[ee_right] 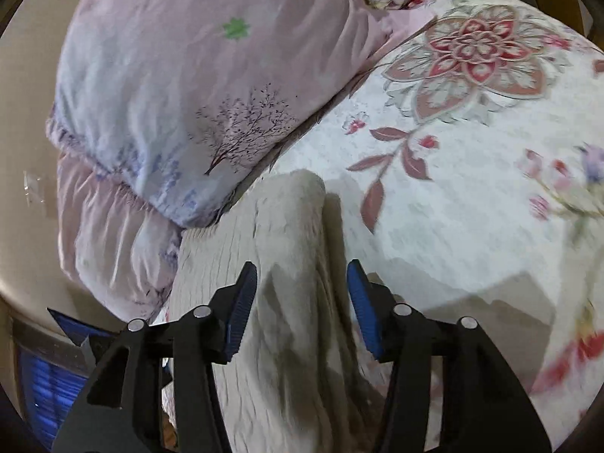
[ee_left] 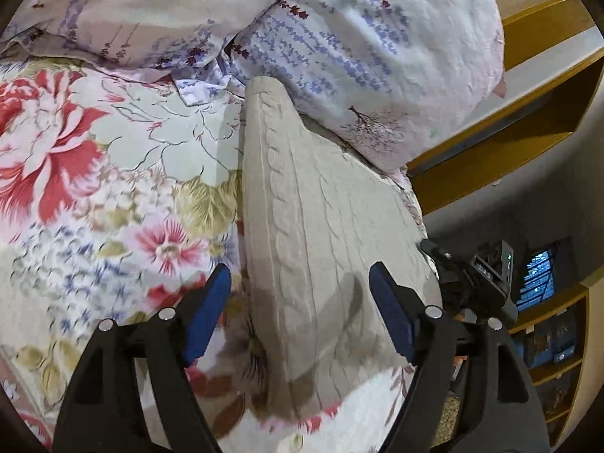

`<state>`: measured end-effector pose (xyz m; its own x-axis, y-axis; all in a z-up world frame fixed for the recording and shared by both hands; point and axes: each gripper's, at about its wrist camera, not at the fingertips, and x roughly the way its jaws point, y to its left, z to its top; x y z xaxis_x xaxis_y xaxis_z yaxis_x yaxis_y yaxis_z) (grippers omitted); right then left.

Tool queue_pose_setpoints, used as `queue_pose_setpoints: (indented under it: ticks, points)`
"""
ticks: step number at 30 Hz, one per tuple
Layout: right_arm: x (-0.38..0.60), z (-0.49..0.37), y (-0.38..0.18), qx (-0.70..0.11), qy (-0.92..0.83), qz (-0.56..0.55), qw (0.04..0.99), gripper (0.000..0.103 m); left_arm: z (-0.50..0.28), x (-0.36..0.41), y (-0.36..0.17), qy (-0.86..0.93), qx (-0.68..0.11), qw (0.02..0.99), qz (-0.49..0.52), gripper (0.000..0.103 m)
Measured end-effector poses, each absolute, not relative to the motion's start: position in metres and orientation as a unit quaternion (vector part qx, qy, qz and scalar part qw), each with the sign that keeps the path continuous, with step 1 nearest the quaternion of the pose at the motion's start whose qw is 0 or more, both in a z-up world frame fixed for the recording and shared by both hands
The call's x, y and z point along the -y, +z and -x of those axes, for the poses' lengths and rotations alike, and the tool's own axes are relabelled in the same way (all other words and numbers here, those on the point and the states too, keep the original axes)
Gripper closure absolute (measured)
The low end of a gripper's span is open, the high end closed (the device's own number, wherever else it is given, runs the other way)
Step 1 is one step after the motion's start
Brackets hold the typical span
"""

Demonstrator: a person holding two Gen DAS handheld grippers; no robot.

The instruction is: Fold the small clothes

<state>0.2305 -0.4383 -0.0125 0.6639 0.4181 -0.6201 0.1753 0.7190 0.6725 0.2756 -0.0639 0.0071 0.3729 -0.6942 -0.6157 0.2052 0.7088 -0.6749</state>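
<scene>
A beige cable-knit garment [ee_left: 302, 204] lies on a floral bedsheet [ee_left: 94, 158], one end running up against a pillow. My left gripper [ee_left: 300, 283] is open just above it, blue pads either side of its lower part, holding nothing. In the right wrist view the same garment [ee_right: 287, 234] lies in a long fold beside the pillow. My right gripper [ee_right: 302, 283] is open over it, jaws straddling a raised fold, empty. The right gripper's black body [ee_left: 475, 271] shows at the garment's right edge in the left wrist view.
Two lavender-print pillows [ee_left: 377, 45] lie at the head of the bed; one shows in the right wrist view [ee_right: 196, 87]. Wooden bed frame [ee_left: 528, 87] and shelves [ee_left: 558, 351] stand to the right. The bedsheet [ee_right: 472, 188] spreads right of the garment.
</scene>
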Motion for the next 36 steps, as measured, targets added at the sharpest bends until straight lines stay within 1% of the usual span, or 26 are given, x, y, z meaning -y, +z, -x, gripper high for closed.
queue_pose_setpoints:
  ticks: [1,3,4,6,8,10,11,14,15,16,19,21,25,26,28,30,32,33,34,36]
  points:
    - [0.432,-0.234,-0.007,-0.398,0.072,-0.343,0.848,0.094,-0.277,0.066,0.007,-0.284,-0.483,0.789,0.254,0.028]
    - [0.420,-0.231,0.014,-0.358,0.076,-0.292,0.884,0.094,-0.279,0.071,0.006,-0.283,-0.485,0.788,0.254,0.028]
    - [0.413,-0.223,0.030,-0.315,0.081,-0.259,0.910,0.095,-0.280,0.075,0.006,-0.284,-0.484,0.789,0.251,0.028]
    - [0.409,-0.218,0.041,-0.289,0.061,-0.224,0.929,0.095,-0.280,0.080,0.006,-0.284,-0.481,0.794,0.241,0.028]
    - [0.412,-0.229,0.031,-0.320,0.021,-0.205,0.925,0.095,-0.281,0.085,0.004,-0.286,-0.480,0.795,0.235,0.028]
    - [0.416,-0.244,0.004,-0.381,-0.020,-0.195,0.904,0.095,-0.281,0.089,0.002,-0.288,-0.484,0.792,0.236,0.028]
    - [0.417,-0.248,-0.007,-0.398,-0.019,-0.203,0.894,0.094,-0.281,0.090,0.000,-0.289,-0.484,0.791,0.238,0.028]
    - [0.419,-0.244,-0.004,-0.392,-0.021,-0.203,0.897,0.090,-0.281,0.092,-0.001,-0.288,-0.483,0.792,0.237,0.028]
    - [0.420,-0.240,0.002,-0.385,-0.026,-0.202,0.900,0.081,-0.280,0.092,-0.001,-0.288,-0.483,0.792,0.237,0.028]
    - [0.421,-0.234,0.007,-0.377,-0.031,-0.200,0.904,0.076,-0.278,0.090,-0.001,-0.288,-0.483,0.792,0.239,0.028]
    - [0.418,-0.212,0.026,-0.340,-0.001,-0.198,0.919,0.074,-0.274,0.084,-0.001,-0.290,-0.479,0.791,0.246,0.027]
    - [0.412,-0.204,0.029,-0.337,0.024,-0.197,0.920,0.074,-0.275,0.085,0.000,-0.291,-0.479,0.791,0.247,0.027]
    - [0.385,-0.204,0.013,-0.371,0.069,-0.173,0.910,0.074,-0.273,0.090,-0.004,-0.296,-0.480,0.788,0.247,0.027]
    - [0.382,-0.203,0.009,-0.380,0.068,-0.163,0.908,0.071,-0.272,0.092,-0.005,-0.299,-0.478,0.788,0.246,0.027]
    - [0.371,-0.204,-0.002,-0.384,0.060,-0.124,0.913,0.069,-0.271,0.094,-0.007,-0.302,-0.478,0.787,0.247,0.025]
    - [0.371,-0.203,0.005,-0.389,0.062,-0.123,0.911,0.068,-0.272,0.094,-0.007,-0.305,-0.479,0.785,0.249,0.025]
    - [0.386,-0.200,0.015,-0.375,0.078,-0.181,0.906,0.050,-0.273,0.093,-0.007,-0.308,-0.479,0.782,0.254,0.025]
    - [0.394,-0.200,0.017,-0.366,0.080,-0.204,0.904,0.034,-0.273,0.091,-0.007,-0.310,-0.478,0.780,0.260,0.025]
    - [0.406,-0.199,0.020,-0.353,0.079,-0.235,0.902,0.030,-0.273,0.089,-0.007,-0.311,-0.477,0.778,0.265,0.024]
    - [0.426,-0.203,0.017,-0.357,0.075,-0.285,0.886,0.029,-0.275,0.086,-0.008,-0.314,-0.476,0.773,0.277,0.024]
